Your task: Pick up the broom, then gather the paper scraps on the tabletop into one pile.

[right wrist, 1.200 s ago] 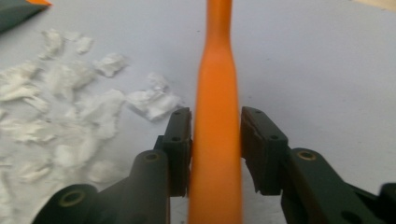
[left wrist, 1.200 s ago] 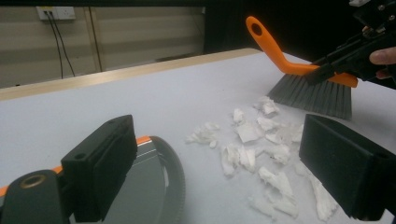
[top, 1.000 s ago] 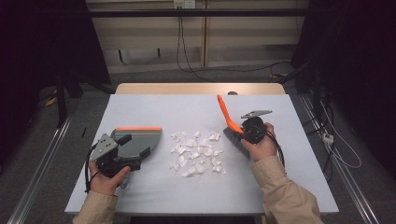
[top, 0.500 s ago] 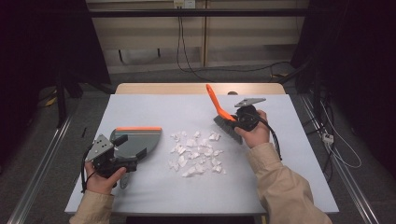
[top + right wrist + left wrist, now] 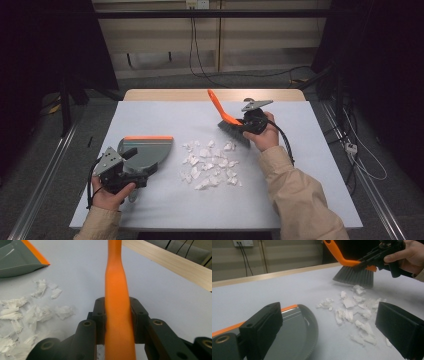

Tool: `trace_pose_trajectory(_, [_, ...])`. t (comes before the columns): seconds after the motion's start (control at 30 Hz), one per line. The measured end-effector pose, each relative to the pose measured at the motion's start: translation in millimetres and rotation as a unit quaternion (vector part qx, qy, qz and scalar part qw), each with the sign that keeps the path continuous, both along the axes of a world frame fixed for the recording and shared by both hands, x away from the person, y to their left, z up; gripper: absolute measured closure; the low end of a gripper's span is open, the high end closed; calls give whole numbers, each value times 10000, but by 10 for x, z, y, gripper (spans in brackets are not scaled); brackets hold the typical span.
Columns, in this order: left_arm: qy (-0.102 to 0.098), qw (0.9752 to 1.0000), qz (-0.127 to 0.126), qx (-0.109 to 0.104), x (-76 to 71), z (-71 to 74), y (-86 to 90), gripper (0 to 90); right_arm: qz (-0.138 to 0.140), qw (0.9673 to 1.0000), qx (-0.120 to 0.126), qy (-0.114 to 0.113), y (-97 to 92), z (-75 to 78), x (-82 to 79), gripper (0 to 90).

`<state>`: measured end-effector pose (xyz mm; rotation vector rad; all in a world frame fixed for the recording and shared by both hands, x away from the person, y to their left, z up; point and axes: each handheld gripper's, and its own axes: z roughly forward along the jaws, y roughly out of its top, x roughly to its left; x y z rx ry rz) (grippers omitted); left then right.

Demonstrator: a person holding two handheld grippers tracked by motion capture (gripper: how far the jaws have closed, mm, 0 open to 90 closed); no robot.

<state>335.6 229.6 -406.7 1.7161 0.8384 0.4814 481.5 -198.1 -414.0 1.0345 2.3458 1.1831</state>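
The job in hand looks like sweeping the paper scraps (image 5: 210,164) into the dustpan (image 5: 145,152). The scraps lie loosely scattered near the middle of the bench (image 5: 320,165), and the dustpan sits flat toward the left edge, its orange lip on its far side, well apart from most of the heap.

What could go wrong: the brush (image 5: 234,129) hangs at the far right fringe of the scraps, its bristles (image 5: 354,277) just above or barely on the outermost bits. A quick or hard stroke would probably flick the light paper sideways or off the near edge rather than herd it. The dustpan also looks free to slide: the left hand-held gripper (image 5: 332,332) has its jaws wide apart, just opened a little further, one pad over the grey tray and the other out over the bench with nothing pinched between them. I cannot tell how firmly the pan is steadied, so a push of scraps against it could shove it away. The pan's mouth does not seem turned toward the heap either, so scraps may gather against its side.

The right hand-held gripper (image 5: 117,315) is clamped tight on the brush's orange handle (image 5: 116,272), a pad on each side, the handle running straight out between the jaws. A long lever gripped low could twist in the pads under sweeping load
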Motion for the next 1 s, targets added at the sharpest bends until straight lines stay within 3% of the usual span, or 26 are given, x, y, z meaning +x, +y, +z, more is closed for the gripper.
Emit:
trace_pose_trajectory(0.2, [-35, 10000, -53, -62, -2, 14, 21, 64, 180, 9996, -129, -163, 51, 15, 23, 714])
trace_pose_trajectory(0.67, [-50, 9999, -51, -95, 14, 25, 42, 63, 516, 9975, -427, -232, 161, -55, 61, 714])
trace_pose_trajectory(0.83, [-35, 10000, 8, -75, 16, 23, 56, 64, 896, 9931, -718, -224, 249, -28, 11, 715])
trace_pose_trajectory(1.0, [-27, 9999, 18, -95, 17, 22, 65, 68, 1112, 9903, -803, -210, 275, -11, -61, 715])
